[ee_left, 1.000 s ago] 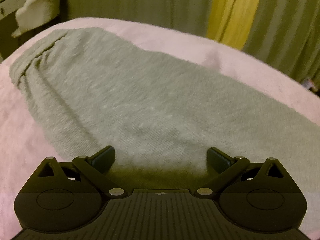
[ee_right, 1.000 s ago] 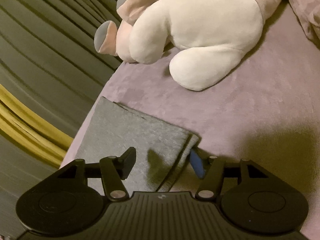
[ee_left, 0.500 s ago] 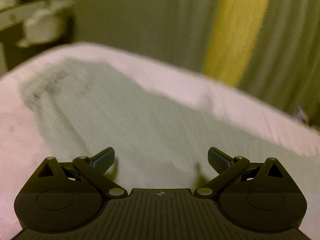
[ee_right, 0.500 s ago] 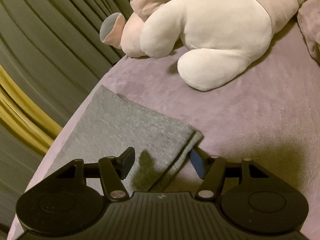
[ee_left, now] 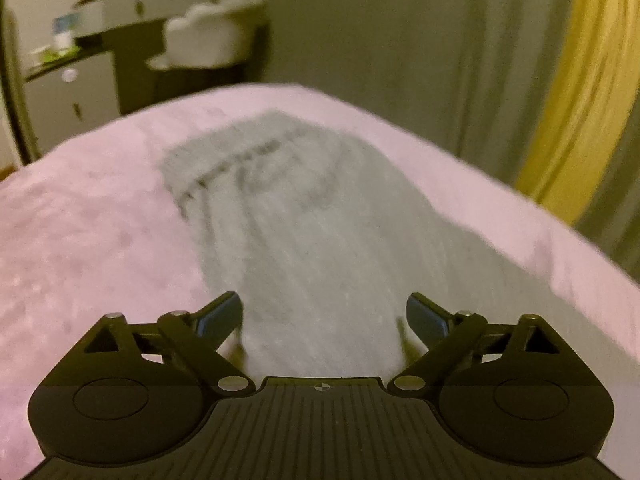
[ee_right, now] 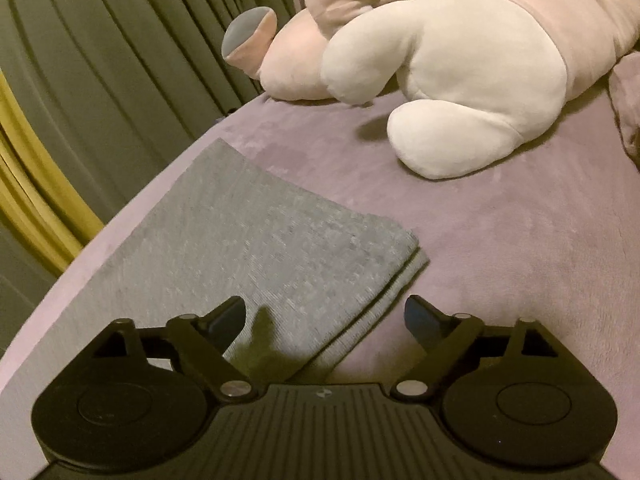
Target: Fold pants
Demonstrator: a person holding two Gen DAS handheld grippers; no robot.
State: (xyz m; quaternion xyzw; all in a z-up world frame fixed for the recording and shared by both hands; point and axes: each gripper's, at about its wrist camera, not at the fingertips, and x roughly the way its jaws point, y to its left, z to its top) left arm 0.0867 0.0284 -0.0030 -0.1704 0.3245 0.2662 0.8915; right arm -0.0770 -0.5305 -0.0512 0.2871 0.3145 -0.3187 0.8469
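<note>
A bed with a pale pink-purple cover (ee_right: 500, 248) fills both views and serves as the folding surface. On it the grey pants (ee_left: 320, 248) lie lengthwise, apparently already doubled leg over leg, since the right wrist view shows two layered hems (ee_right: 404, 264) stacked at the corner; the gathered waistband (ee_left: 240, 156) sits at the far end in the left wrist view, which is blurred. The flat, stretched layout suits a fold end to end. A large white and pink plush toy (ee_right: 460, 80) rests well apart from the hems, near the head of the bed, out of the working area. Grey curtains with a yellow stripe (ee_left: 576, 92) hang beyond the bed edge. The left gripper (ee_left: 324, 316) hovers low over the middle of the pants, pointing toward the waistband, its tongs spread and holding nothing. The right gripper (ee_right: 324, 316) hangs just above the hem end, tongs likewise spread wide, straddling the pants' edge, seemingly ready to pinch it.
</note>
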